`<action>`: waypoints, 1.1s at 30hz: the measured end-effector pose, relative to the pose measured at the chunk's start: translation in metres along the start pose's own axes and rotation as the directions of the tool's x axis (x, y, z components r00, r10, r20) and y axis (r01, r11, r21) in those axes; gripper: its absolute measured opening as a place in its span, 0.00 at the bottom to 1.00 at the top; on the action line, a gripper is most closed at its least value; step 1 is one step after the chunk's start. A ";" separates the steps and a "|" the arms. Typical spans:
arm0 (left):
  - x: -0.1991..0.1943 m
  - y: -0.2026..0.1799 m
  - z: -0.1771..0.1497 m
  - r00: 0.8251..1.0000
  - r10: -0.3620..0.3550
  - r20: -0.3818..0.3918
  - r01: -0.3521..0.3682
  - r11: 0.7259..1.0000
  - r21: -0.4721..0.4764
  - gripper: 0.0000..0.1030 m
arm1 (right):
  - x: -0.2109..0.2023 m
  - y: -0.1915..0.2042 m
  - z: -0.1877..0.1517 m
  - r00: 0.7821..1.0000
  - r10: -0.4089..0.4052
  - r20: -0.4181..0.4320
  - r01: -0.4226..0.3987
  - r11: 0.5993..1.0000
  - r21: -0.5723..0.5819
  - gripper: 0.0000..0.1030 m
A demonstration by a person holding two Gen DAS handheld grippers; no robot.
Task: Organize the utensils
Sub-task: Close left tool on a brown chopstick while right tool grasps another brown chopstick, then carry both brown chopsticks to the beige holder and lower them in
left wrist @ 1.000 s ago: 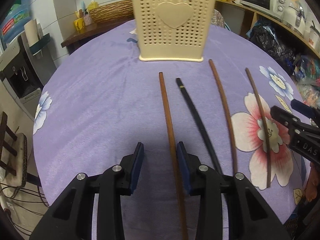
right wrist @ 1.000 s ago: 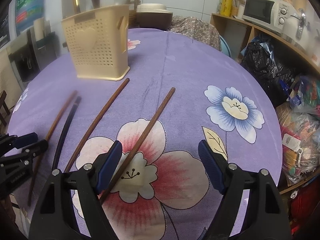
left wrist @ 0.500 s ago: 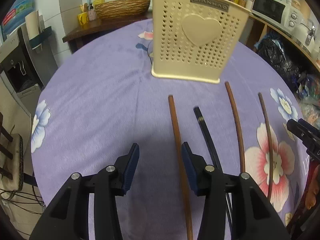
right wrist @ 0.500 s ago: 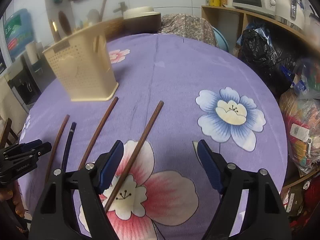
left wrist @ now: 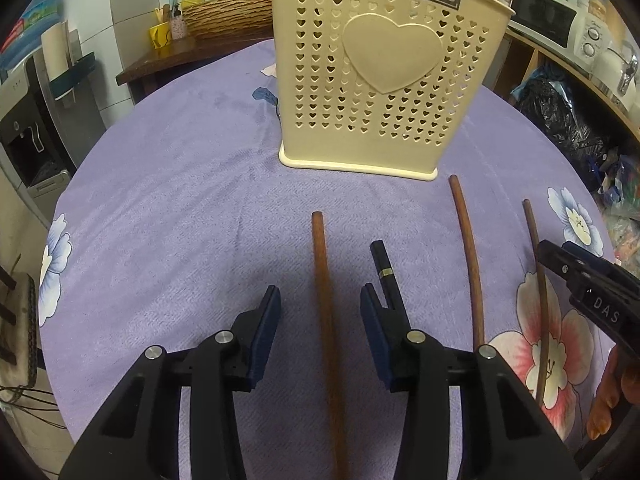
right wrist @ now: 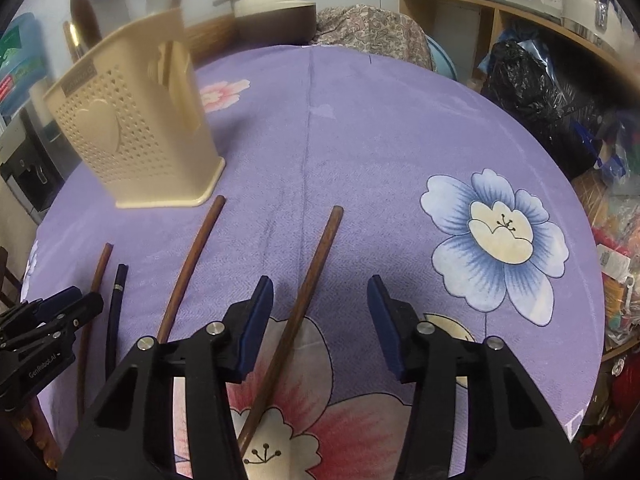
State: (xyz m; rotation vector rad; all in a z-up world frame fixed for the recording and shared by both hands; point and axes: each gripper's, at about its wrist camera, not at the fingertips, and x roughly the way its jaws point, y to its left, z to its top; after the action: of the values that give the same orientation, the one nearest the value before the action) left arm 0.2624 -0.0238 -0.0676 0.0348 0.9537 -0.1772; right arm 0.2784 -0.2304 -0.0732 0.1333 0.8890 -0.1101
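Four chopsticks lie side by side on the purple cloth, in front of a cream holder pierced with hearts. My left gripper straddles the leftmost brown chopstick. Its jaws are closing, and the pads stand clear of the stick. A black chopstick lies just past the right finger. My right gripper straddles the rightmost dark brown chopstick, which runs nearer its left pad. These jaws are closing too, without touching the stick. Another brown chopstick lies between the two grippers.
The round table's purple flowered cloth drops away on the right, beside a black bag and shelves holding a microwave. A wicker basket sits on a side table behind. A water dispenser stands at the left.
Both grippers have moved forward along the chopsticks toward the holder. The right jaws have narrowed a lot, and its chopstick now lies between them instead of under the left finger.
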 end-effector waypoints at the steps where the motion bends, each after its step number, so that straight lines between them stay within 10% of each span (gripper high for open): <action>1: 0.000 -0.001 0.001 1.000 0.006 0.001 -0.006 1.000 0.002 0.39 | 0.002 0.000 0.000 1.000 -0.005 -0.002 0.005 1.000 0.000 0.47; 33: 0.016 -0.005 0.024 1.000 0.027 -0.001 -0.027 1.000 -0.011 0.09 | 0.037 -0.004 0.036 0.998 -0.058 -0.016 0.058 0.997 0.042 0.12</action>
State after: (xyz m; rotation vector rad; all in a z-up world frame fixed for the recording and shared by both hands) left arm 0.2897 -0.0338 -0.0665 0.0373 0.9549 -0.1471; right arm 0.3285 -0.2421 -0.0796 0.1483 0.9061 -0.1826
